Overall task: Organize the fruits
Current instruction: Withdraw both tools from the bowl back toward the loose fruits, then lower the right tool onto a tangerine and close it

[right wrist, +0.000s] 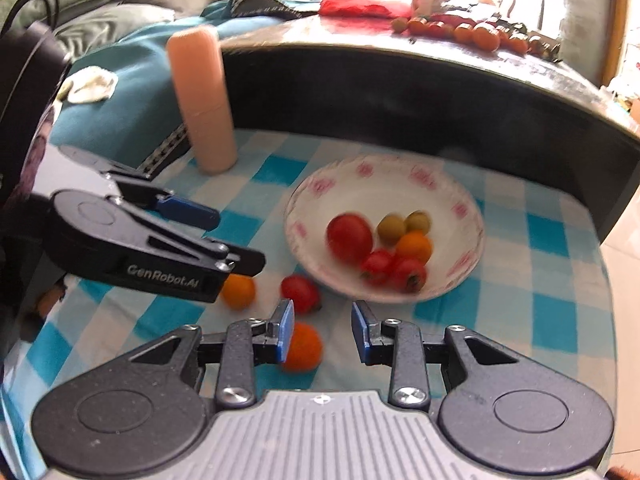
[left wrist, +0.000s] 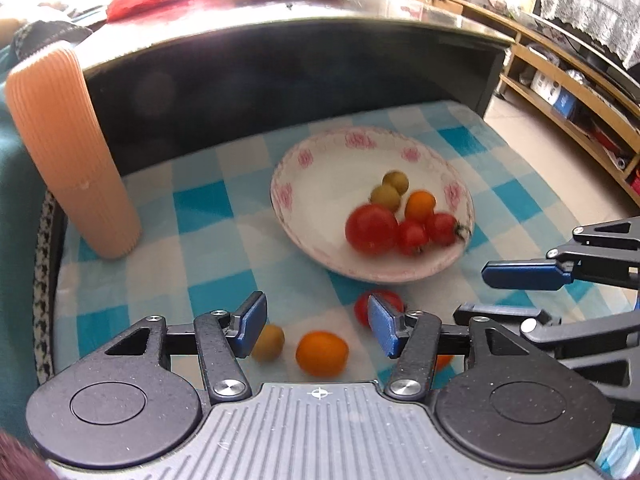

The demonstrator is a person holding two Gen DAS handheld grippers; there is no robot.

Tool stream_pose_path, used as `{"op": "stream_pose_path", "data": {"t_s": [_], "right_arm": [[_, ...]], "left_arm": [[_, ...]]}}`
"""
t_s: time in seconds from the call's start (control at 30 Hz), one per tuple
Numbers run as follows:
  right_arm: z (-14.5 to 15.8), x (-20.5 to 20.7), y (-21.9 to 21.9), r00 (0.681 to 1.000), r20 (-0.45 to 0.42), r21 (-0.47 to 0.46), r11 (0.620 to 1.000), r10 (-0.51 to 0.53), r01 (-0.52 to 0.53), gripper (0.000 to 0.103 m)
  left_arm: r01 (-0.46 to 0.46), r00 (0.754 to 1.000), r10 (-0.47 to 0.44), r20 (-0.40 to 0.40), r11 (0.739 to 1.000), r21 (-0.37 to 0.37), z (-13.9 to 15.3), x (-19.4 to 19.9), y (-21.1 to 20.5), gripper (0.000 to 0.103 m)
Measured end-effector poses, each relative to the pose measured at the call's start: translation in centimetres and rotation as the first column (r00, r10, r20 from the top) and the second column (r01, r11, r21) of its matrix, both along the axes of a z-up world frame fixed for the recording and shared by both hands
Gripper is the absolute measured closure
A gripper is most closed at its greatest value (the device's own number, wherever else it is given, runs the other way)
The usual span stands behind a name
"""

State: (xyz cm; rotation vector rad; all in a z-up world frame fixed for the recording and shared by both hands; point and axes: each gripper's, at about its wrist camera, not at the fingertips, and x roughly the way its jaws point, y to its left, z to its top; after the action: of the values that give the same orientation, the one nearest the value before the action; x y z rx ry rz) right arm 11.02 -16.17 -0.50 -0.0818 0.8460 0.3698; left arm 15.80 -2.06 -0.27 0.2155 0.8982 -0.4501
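I see a glossy glazed bowl (left wrist: 372, 272) on soft matt checked cloth (left wrist: 208, 204), a ribbed matt cup (left wrist: 72, 152), and my speckled plastic left gripper (left wrist: 316, 326).

— How is the left black two-finger gripper with blue pads (left wrist: 316, 326) standing?

— It is pointing forward and a little downward, low. Its jaws are standing wide apart and are gripping nothing.

— And the right black two-finger gripper with blue pads (right wrist: 323, 330)?

— It is pointing the same way, also low, just beside the left one. Its jaws are apart too, somewhat less wide, and nothing is clamped between them.

— Are the two touching?

— I cannot tell; they are lying very near, side by side.
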Motion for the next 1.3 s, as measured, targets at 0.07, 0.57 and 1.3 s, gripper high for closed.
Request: {"op": "stream_pose_path", "data": {"t_s": [0.07,0.57,1.3], "right_arm": [[-0.4,-0.4,0.5,1.0,-0.009,-0.008,1.0,0.02,-0.02,0.054],[-2.8,0.8,1.2,0.995,-0.071,-0.02,0.997,0.068,-0.07,0.052],[-4.0,1.2,2.3,0.99,-0.105,-0.049,0.994,0.091,-0.097,0.053]], "left_arm": [[0.013,1.0,-0.013,-0.007,1.0,0.013,-0.3,-0.3,-0.1,0.039],[0.05,0.999,-0.05,-0.002,0.998,0.048,-0.8,-1.2,-0.6,0.036],[0.061,0.998,-0.061,-0.003,0.994,0.085,-1.8,-1.3,-0.7,0.033]]}}
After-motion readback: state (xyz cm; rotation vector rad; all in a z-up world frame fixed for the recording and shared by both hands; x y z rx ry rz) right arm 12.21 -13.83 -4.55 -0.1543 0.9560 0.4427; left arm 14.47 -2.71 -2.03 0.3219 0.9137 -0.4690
